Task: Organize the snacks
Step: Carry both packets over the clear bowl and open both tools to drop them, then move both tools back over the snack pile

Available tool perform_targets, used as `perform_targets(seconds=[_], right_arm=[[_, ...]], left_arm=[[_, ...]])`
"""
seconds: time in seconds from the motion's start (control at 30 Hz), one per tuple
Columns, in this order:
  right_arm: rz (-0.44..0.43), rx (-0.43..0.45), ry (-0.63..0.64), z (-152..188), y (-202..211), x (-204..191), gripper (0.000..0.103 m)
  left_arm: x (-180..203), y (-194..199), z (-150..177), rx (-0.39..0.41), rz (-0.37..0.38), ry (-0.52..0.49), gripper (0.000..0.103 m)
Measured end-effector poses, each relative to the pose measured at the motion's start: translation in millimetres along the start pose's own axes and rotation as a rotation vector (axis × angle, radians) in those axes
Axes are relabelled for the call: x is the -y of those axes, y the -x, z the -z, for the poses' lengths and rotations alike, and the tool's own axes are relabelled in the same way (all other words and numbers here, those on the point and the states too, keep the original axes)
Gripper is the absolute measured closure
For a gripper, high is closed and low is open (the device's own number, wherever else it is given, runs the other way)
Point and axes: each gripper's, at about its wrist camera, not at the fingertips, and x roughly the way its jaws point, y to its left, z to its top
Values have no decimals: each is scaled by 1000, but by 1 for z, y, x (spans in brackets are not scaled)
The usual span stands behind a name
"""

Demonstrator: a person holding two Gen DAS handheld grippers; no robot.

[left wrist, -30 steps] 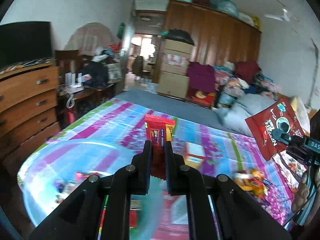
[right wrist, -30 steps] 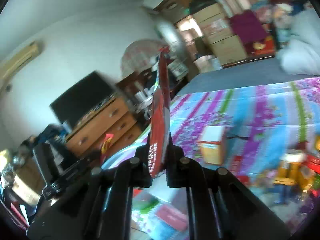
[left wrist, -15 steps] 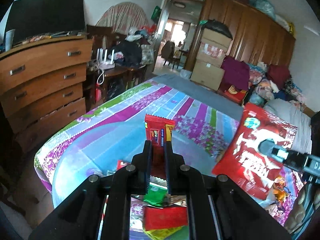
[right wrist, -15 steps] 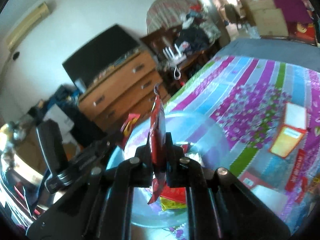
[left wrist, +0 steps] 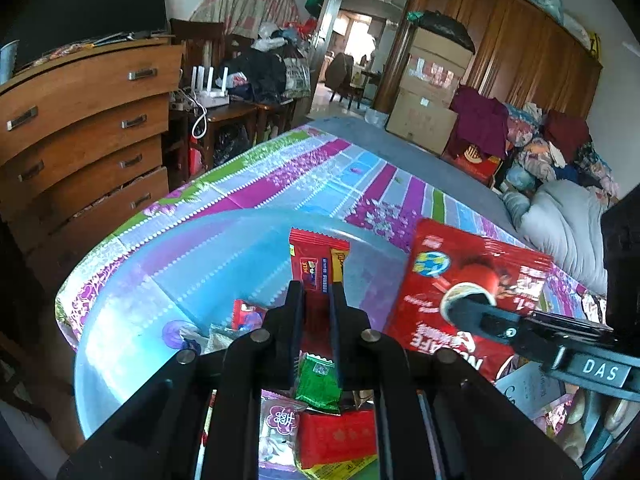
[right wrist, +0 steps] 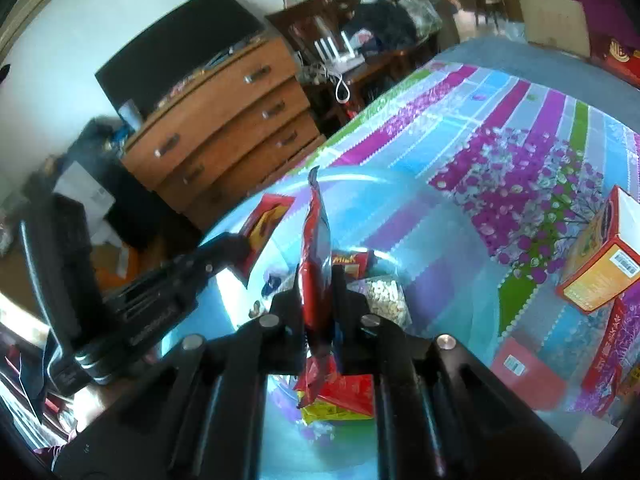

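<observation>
My left gripper is shut on a small red snack packet and holds it over a pale blue plastic basin. My right gripper is shut on a large red coffee bag, seen edge-on there and flat in the left wrist view, also over the basin. The basin holds several snacks: a green packet, a red box and a bag of pale puffs. The left gripper also shows in the right wrist view with its packet.
The basin sits on a bed with a striped purple, blue and green cover. An orange box and red packets lie on the cover to the right. A wooden chest of drawers stands left of the bed.
Both grippers have moved closer over the basin with their snacks still held. The coffee bag has come in beside the left gripper.
</observation>
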Motion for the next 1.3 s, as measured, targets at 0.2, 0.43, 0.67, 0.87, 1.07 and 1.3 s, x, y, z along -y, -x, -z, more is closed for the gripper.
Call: perform_targets(seconds=[0.2, 0.43, 0.67, 0.87, 1.07, 1.3], right_arm=[[17, -20, 3, -8, -8, -4, 56], [70, 161, 4, -9, 44, -12, 36], [35, 302, 23, 35, 124, -17, 35], [143, 307, -57, 114, 170, 30, 34], [303, 212, -304, 217, 203, 123, 33], [422, 186, -499, 294, 239, 198, 32]], left_arm=[[-2, -5, 3, -25, 10, 21, 90], [1, 8, 1, 5, -1, 8, 82], [20, 25, 3, 28, 35, -10, 82], [67, 47, 8, 63, 102, -74, 82], [150, 73, 25, 89, 260, -187, 73], [253, 74, 78, -14, 485, -325, 71]])
